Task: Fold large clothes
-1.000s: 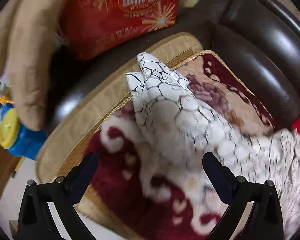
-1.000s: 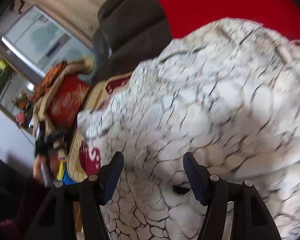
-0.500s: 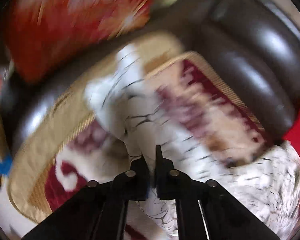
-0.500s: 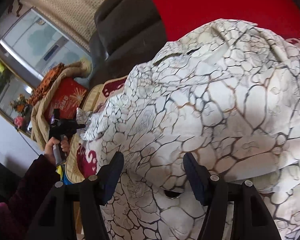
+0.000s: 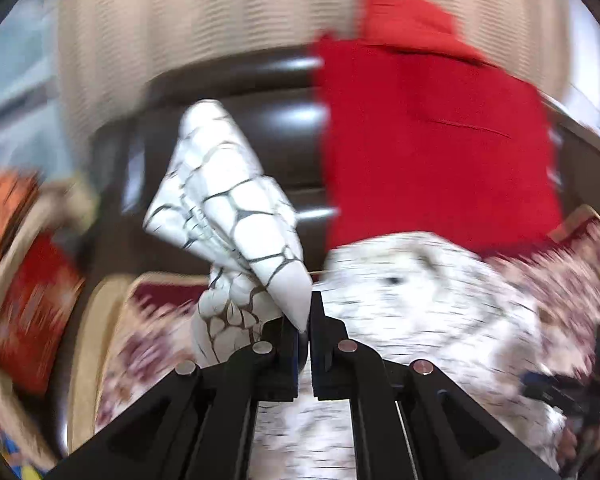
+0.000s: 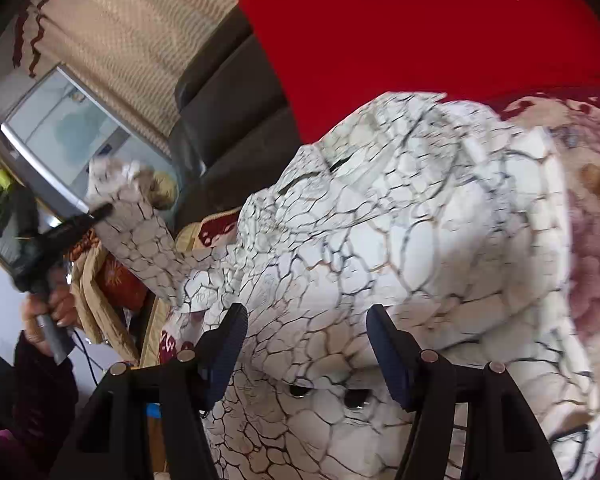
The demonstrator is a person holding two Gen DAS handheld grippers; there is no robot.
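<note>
A dark leather sofa (image 6: 228, 120) runs along the far side, with a bright red cloth (image 6: 420, 32) draped over its back to the right. A floral maroon and cream seat cover (image 6: 596, 264) lies on the cushions; far left, a beige curtain (image 6: 132, 40) hangs above a grey-framed window (image 6: 72, 136)

White crackle-patterned garment (image 6: 400, 248) heaped on the sofa, one sleeve (image 5: 236, 208) lifted upright
</note>
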